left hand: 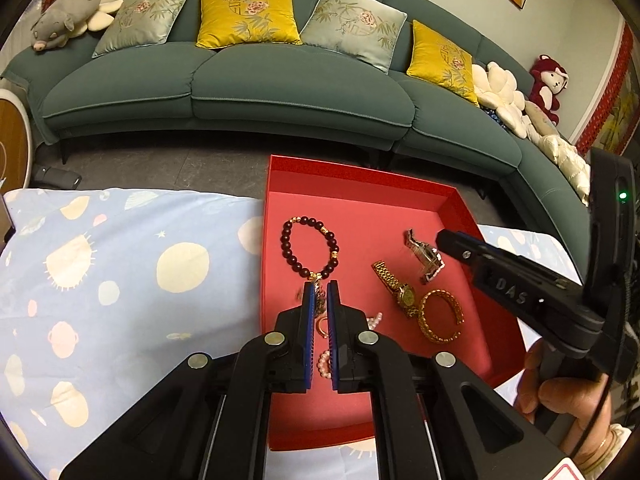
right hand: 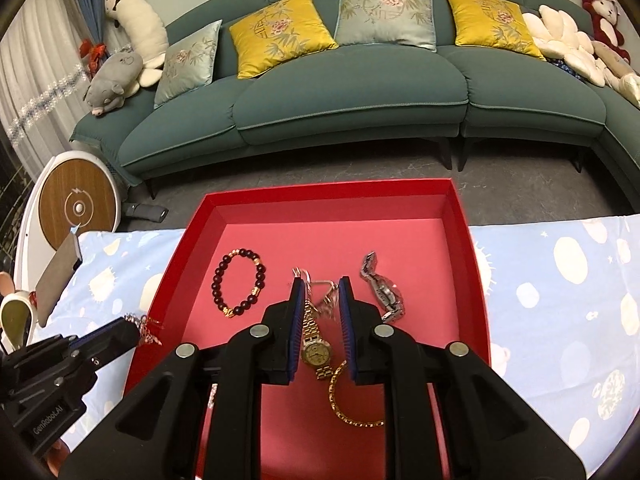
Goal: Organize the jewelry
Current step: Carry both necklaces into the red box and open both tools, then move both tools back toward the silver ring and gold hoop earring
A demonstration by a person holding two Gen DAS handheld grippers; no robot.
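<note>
**Chain pinched at the tray's edge**

While the left tool [left hand: 320,292] hovers over the near-left part of the red tray [right hand: 460,216], its blue pads sit close together on a thin, blurred chain [right hand: 146,330], which dangles from the tips just beside the tray's left wall. Light, limp and slippery by the look of it, that chain will swing and tangle, so the pinch wants to be on a clump of links. Beyond those tips lies the dark bead bracelet [left hand: 310,248]; below them, pink pearls [left hand: 325,364]. Over to the right tool [right hand: 320,292]: fingers apart, nothing gripped, gold watch [right hand: 315,350] lying straight between them. Rigid case, floppy band: take the case. Right of it lies a silver watch [right hand: 382,292], nearer in a gold bangle [right hand: 344,404]. Patterned cloth covers the surface [left hand: 120,272] around the tray.
</note>
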